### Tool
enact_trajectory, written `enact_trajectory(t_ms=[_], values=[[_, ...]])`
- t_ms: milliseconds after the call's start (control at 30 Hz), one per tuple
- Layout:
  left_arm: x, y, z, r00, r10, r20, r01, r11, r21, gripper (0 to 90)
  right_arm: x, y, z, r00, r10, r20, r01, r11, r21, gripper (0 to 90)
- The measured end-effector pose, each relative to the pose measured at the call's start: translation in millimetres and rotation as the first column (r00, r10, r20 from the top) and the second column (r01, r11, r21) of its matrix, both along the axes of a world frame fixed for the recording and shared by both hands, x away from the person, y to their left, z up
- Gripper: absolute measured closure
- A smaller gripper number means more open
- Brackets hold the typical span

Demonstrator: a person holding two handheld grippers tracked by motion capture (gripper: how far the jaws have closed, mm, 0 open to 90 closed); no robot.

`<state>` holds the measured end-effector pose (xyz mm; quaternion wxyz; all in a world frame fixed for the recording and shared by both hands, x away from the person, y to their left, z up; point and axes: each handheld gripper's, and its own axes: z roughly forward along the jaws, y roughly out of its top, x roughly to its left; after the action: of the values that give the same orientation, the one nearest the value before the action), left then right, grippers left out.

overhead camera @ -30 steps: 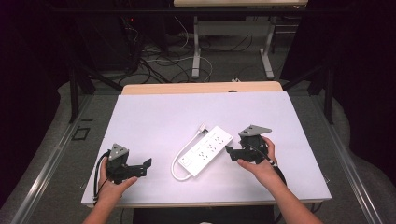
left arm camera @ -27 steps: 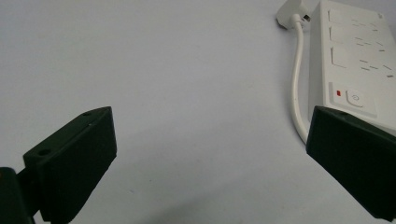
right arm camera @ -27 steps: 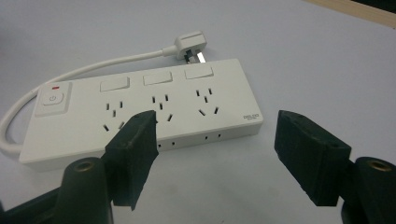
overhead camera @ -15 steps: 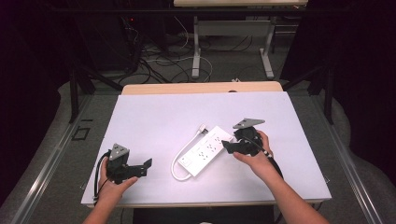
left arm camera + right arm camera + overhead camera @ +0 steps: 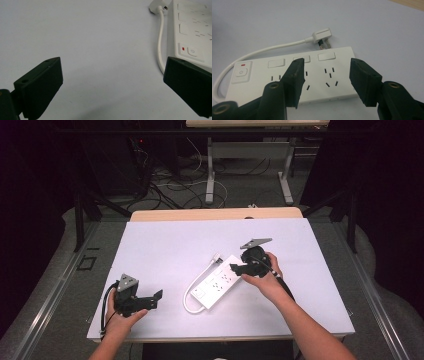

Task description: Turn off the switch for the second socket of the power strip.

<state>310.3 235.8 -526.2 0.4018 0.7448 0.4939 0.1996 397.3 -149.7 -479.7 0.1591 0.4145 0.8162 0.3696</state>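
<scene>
Hovering over the white power strip, the right gripper has its jaws half apart and just closing, nothing pinched. The strip lies mid-table. The left gripper gapes wide, well apart.

Even overhead light brightens the table, surroundings stay dark, shadows faint, and close views slightly soft.

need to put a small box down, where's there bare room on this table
The far half of the white table, beyond the power strip and its plug, is bare. So is the stretch between the left gripper and the strip's cable loop, and the right edge past the right gripper. It is crowded around the strip, where the right gripper's jaws have been closing, nothing held.
</scene>
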Motion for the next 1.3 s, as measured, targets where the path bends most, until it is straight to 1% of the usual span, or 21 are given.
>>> enact_trajectory(t_ms=[67,100,167,233,300,433,467,500,600,700,733,767,833,867,933,1100,1233,1267,1300], values=[[0.2,0.0,-0.3,1.0000,0.001,0.000,-0.001,1.0000,-0.001,2.1,2.5,3.0,-0.5,1.0000,0.005,-0.003,-0.005,1.000,-0.006,48.4],[0.1,-0.6,-0.7,1.0000,0.004,-0.002,-0.004,1.0000,-0.009,2.1,2.5,3.0,-0.5,1.0000,0.005,-0.003,-0.005,1.000,-0.006,48.4],[0.4,-0.8,-0.9,1.0000,0.002,-0.001,-0.002,1.0000,-0.008,2.2,5.4,7.8,-0.9,0.9999,0.005,-0.011,-0.005,1.000,-0.011,49.8],[0.4,-0.9,-0.9,1.0000,0.002,-0.006,-0.002,1.0000,-0.006,2.2,6.8,8.7,-1.5,0.9999,0.012,-0.008,-0.012,1.000,-0.012,50.2],[0.7,-0.9,-1.3,1.0000,0.006,-0.007,-0.006,1.0000,-0.002,2.7,10.1,11.4,-2.8,0.9998,0.012,-0.014,-0.012,1.000,0.000,52.0],[1.1,-0.3,-1.7,0.9999,0.007,-0.010,-0.007,1.0000,-0.002,3.0,13.6,13.7,-3.9,0.9999,0.007,-0.016,-0.007,1.000,0.006,54.0],[1.2,-0.7,-2.3,0.9999,0.014,-0.001,-0.014,0.9999,-0.003,3.2,14.4,14.4,-4.3,0.9998,0.007,-0.020,-0.007,1.000,0.009,54.8],[1.3,-0.7,-2.3,0.9999,0.013,-0.002,-0.013,0.9999,-0.004,3.2,14.4,14.4,-4.3,0.9998,0.007,-0.020,-0.007,1.000,0.009,54.8],[1.3,-0.7,-2.4,0.9999,0.014,-0.004,-0.014,0.9999,-0.003,3.2,17.0,15.8,-5.8,0.9995,0.008,-0.031,-0.008,1.000,0.025,56.8],[1.4,0.0,-2.3,0.9999,0.010,-0.005,-0.010,0.9999,0.006,3.4,20.0,17.9,-8.3,0.9994,0.007,-0.033,-0.006,1.000,0.025,57.7],[1.5,0.0,-2.4,0.9999,0.010,-0.005,-0.010,0.9999,0.006,3.4,20.5,18.6,-8.9,0.9993,0.004,-0.037,-0.003,1.000,0.027,58.1],[1.5,-0.6,-2.7,0.9999,0.015,-0.003,-0.015,0.9999,-0.002,3.4,20.5,18.6,-8.9,0.9993,0.004,-0.037,-0.003,1.000,0.027,58.1],[1.6,-0.5,-2.7,0.9999,0.014,-0.004,-0.014,0.9999,0.000,3.5,22.0,19.6,-10.2,0.9994,0.006,-0.033,-0.005,1.000,0.025,59.7],[1.6,-0.5,-2.7,0.9999,0.015,-0.004,-0.015,0.9999,0.001,3.6,22.8,20.5,-11.3,0.9993,0.007,-0.035,-0.006,0.999,0.035,60.2],[1.7,0.2,-2.2,0.9999,0.009,-0.009,-0.009,1.0000,0.004,3.7,23.9,22.1,-12.7,0.9993,0.004,-0.037,-0.003,1.000,0.030,60.7],[1.7,0.1,-2.6,0.9999,0.013,-0.009,-0.013,0.9999,0.004,4.1,26.8,26.7,-16.6,0.9992,0.005,-0.040,-0.003,0.999,0.033,62.1],[1.7,0.3,-2.6,0.9999,0.013,-0.008,-0.013,0.9999,0.005,4.5,28.5,30.7,-19.8,0.9982,0.000,-0.059,0.002,0.999,0.036,64.2],[1.6,0.4,-2.5,0.9999,0.014,-0.009,-0.014,0.9999,0.006,4.6,30.1,30.8,-21.5,0.9988,0.009,-0.048,-0.008,1.000,0.030,64.8],[1.6,0.5,-2.6,0.9998,0.015,-0.009,-0.015,0.9999,0.006,4.7,30.3,31.8,-22.3,0.9985,0.005,-0.054,-0.003,1.000,0.031,65.6]])
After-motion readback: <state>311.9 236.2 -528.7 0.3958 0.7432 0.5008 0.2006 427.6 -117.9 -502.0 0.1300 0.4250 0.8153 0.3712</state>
